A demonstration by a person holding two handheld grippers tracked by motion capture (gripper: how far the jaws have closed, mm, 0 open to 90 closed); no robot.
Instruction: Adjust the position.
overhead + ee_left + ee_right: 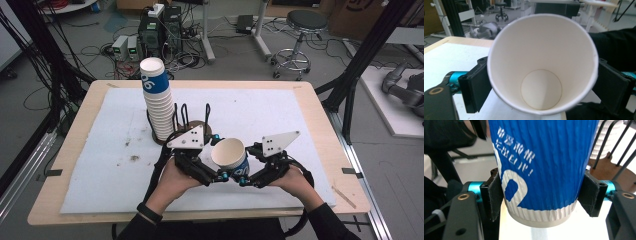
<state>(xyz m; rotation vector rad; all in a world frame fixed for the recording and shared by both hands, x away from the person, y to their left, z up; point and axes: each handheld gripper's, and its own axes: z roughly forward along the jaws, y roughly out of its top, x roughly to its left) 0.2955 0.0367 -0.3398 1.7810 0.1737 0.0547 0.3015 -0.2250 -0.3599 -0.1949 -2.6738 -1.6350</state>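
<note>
White corrugated paper is what I meet first on the left: the stack of cups stands tall in its wire holder on the desk, toward the far edge and left of centre, on the white mat.

Moving right, my left gripper sits near the front edge, just in front of the holder. Its camera looks straight down into the blue cup, and the black pads stand on either side of the rim (close against it, though I cannot tell whether they press). I judge this one to be easing off or about to.

Middle now: the blue cup hangs tilted between the two tools, above the mat, mouth toward the left one, base toward the right.

Right gripper: jaws clamped on the cup's lower body, pads flattened against the blue sleeve just above the white base ring. That grip carries the cup.

To do this handover well, I'd keep the right squeeze light enough not to crush the wall, hold the cup steady, and draw the left pads clear of the rim before turning it toward the stack.
</note>
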